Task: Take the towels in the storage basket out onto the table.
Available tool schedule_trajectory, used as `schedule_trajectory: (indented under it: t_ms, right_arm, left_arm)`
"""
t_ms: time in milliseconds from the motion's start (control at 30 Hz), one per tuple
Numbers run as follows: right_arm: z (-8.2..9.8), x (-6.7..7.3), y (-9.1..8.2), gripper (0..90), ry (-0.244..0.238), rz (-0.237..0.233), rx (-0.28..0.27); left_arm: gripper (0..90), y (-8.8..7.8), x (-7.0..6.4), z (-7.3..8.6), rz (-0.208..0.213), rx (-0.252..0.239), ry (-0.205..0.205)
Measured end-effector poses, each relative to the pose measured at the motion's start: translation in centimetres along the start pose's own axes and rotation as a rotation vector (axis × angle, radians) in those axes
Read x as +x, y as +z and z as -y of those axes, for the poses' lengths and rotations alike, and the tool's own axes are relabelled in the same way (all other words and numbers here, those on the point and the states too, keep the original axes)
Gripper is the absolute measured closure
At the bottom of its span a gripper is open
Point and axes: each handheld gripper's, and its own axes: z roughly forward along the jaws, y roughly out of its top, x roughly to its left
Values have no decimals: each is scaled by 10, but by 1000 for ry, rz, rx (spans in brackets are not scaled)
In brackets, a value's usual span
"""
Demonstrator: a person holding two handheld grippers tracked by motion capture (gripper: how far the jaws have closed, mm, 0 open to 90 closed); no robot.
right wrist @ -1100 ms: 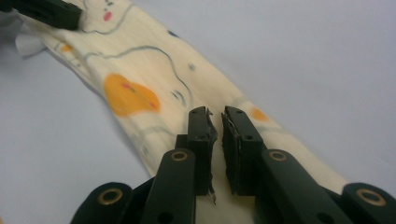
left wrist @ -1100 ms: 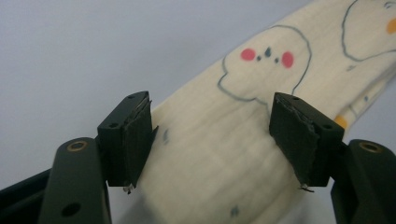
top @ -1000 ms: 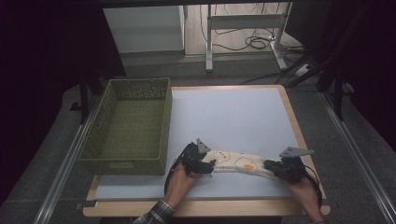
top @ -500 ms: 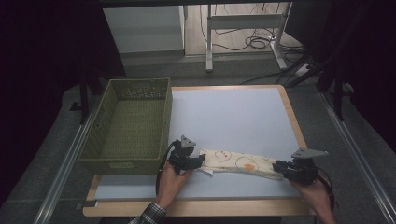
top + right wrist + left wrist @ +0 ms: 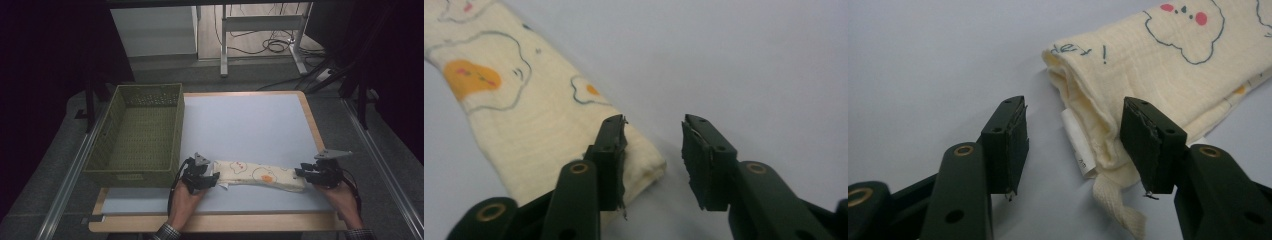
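The folded cream cloth point(image 5: 257, 175), printed with little fried eggs and cloud faces, lies as a long strip across the near part of the table point(image 5: 250, 125), running left to right with its right end a bit closer to the table's front edge. So, biggest stuff first: the table has a pale blue-grey top with a wooden rim, and a green woven basket point(image 5: 137, 132) sits at its left side, near the cloth's left end but not touching it.

The left gripper point(image 5: 207, 179) sits right at the cloth's left end. In the left gripper view its jaws stand apart; the cloth's end point(image 5: 1108, 120) and its white label point(image 5: 1078, 145) lie between them, the right jaw close against the fabric, the left jaw clear of it, so nothing is pinched there.

The right gripper point(image 5: 302, 173) is at the cloth's right end. Its jaws have just been opening, and in the right gripper view the gap between them shows bare table, with the cloth's corner point(image 5: 644, 165) beside and under the left jaw rather than between the two. Both loose, no grip.
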Motion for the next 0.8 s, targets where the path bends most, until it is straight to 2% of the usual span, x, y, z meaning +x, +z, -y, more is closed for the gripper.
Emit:
schedule_trajectory:
  t_ms: [100, 167, 300, 400, 433, 500, 567, 667, 800]
  right_arm:
    - [5, -2, 4, 560, -9, -19, 28]
    - [8, -1, 4, 568, -15, -30, 26]
    - [10, 1, 2, 663, -25, -55, 33]
    - [11, 1, 1, 703, -8, -74, 37]
    - [11, 0, 1, 729, 3, -88, 41]
    - [12, -1, 0, 795, 27, -122, 49]
    - [12, 0, 0, 808, 34, -124, 57]
    - [9, 3, -3, 819, 37, -117, 83]
    - [7, 6, -8, 822, 30, -119, 80]
  left_arm:
    - [453, 0, -3, 2, -13, -6, 3]
    - [488, 0, -5, 1, -9, -5, 1]
    - [554, 0, -7, 1, 5, 4, -7]
    - [579, 0, -5, 0, 16, 12, -13]
    - [579, 0, -5, -1, 27, 18, -13]
    - [665, 0, -5, -1, 69, 17, -8]
    - [787, 1, -3, -1, 115, 17, -18]
    - [830, 1, 0, -3, 138, 21, -13]
    - [837, 1, 1, -11, 112, 38, 15]
